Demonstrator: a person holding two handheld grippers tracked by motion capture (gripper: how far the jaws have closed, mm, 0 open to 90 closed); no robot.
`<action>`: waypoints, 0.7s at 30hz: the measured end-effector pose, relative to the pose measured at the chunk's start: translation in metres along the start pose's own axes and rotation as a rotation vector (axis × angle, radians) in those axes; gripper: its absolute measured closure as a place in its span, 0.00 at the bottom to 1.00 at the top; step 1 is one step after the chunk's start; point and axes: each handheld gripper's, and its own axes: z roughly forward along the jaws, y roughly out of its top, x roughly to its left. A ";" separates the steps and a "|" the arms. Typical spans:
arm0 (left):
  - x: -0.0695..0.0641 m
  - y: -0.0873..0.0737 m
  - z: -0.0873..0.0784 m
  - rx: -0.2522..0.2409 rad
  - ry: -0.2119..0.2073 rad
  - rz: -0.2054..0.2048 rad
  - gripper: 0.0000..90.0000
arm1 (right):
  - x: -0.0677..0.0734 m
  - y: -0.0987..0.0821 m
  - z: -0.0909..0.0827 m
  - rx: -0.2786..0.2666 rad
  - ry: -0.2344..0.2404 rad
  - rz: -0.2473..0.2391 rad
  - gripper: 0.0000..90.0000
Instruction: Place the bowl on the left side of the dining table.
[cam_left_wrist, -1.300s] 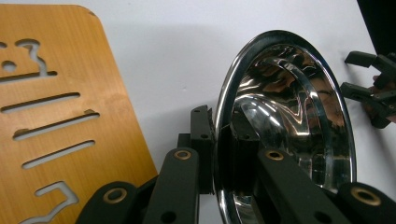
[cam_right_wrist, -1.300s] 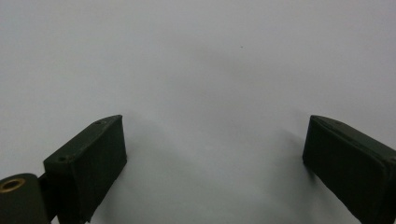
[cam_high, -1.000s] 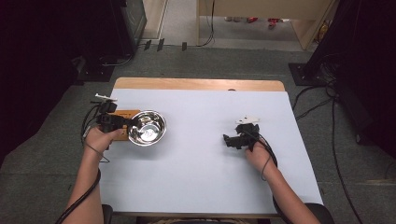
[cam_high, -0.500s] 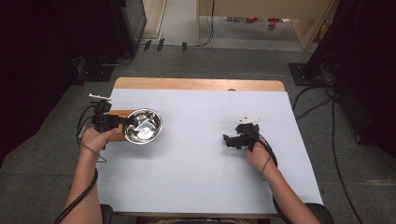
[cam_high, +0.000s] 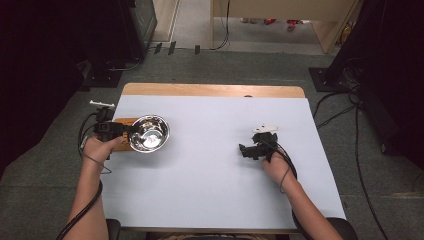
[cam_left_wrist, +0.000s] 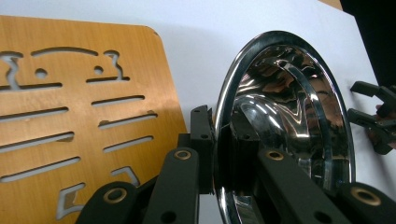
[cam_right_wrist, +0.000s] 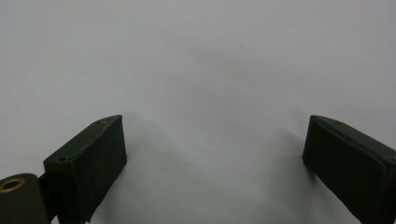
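Note:
A shiny steel bowl is at the table's left side, partly over a wooden board with cut-out slots. My left gripper is shut on the bowl's near-left rim. In the left gripper view, one jaw is inside the bowl and one outside, with the left gripper clamped on the rim and the board beside it. My right gripper rests at the table's right middle, open and pointing left. The right gripper has nothing but bare table between its wide-apart jaws.
The table is covered with a pale sheet, and a wooden strip shows along its far edge. Cables trail from both grippers. Dark equipment and cables lie on the floor around the table. The right gripper appears far off beyond the bowl.
The left gripper has carried the bowl a little to the left, farther over the wooden board. The right gripper has stayed in place, open.

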 end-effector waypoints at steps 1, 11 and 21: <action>0.001 0.000 0.000 -0.004 0.003 -0.002 0.94 | 0.000 0.000 0.000 0.000 0.000 0.000 0.06; 0.010 0.000 -0.004 -0.020 0.036 -0.026 0.94 | 0.000 0.000 0.000 0.000 0.000 0.000 0.06; 0.019 0.000 -0.005 -0.043 0.070 -0.041 0.94 | 0.000 0.000 0.000 0.001 -0.001 0.001 0.06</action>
